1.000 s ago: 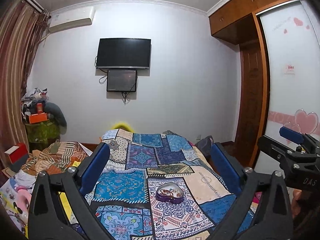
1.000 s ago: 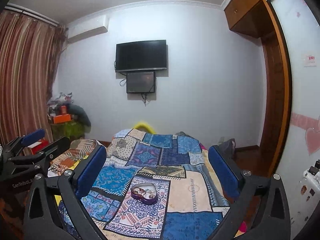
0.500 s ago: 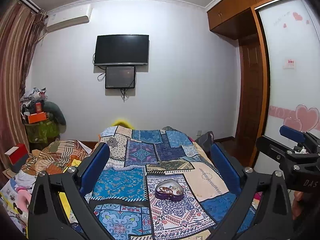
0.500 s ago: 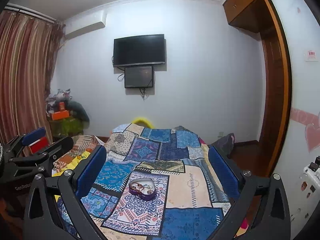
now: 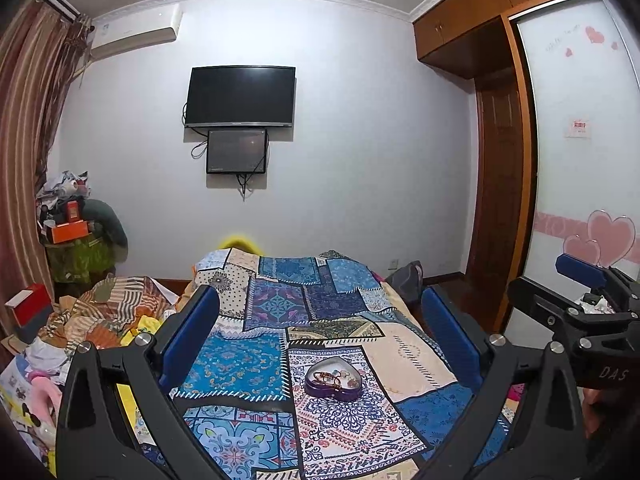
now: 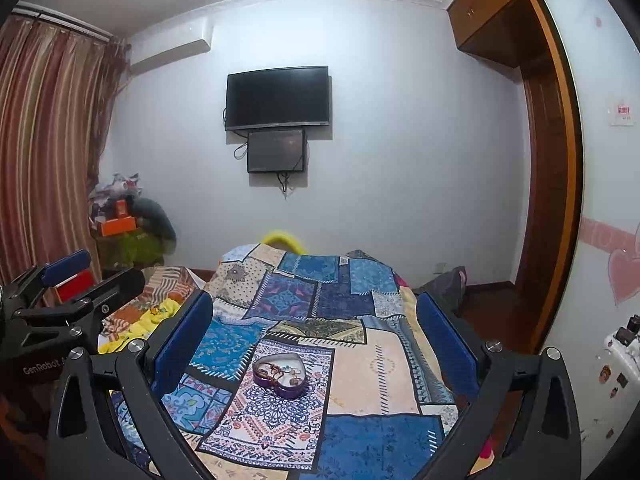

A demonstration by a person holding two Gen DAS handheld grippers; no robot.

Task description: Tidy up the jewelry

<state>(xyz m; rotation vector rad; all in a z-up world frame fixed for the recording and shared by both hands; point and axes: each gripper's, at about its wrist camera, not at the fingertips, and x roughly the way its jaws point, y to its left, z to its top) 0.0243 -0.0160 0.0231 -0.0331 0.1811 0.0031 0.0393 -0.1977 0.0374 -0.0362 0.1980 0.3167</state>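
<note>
Lower both tongs toward the heart-shaped box [image 5: 333,380] slowly; keep wrists level above the soft patchwork bedspread [image 5: 248,364]. Approach from above, 1 piece per grasp, to avoid tangling chains.

Left tongs [image 5: 320,344]: spread wide, holding nothing. Right tongs [image 6: 314,338]: spread wide, holding nothing.

Box: purple, open, 1 heart outline, resting flat mid-bed on a paisley patch. Contents: small mixed jewelry, beads and rings; details too small to resolve.
</note>
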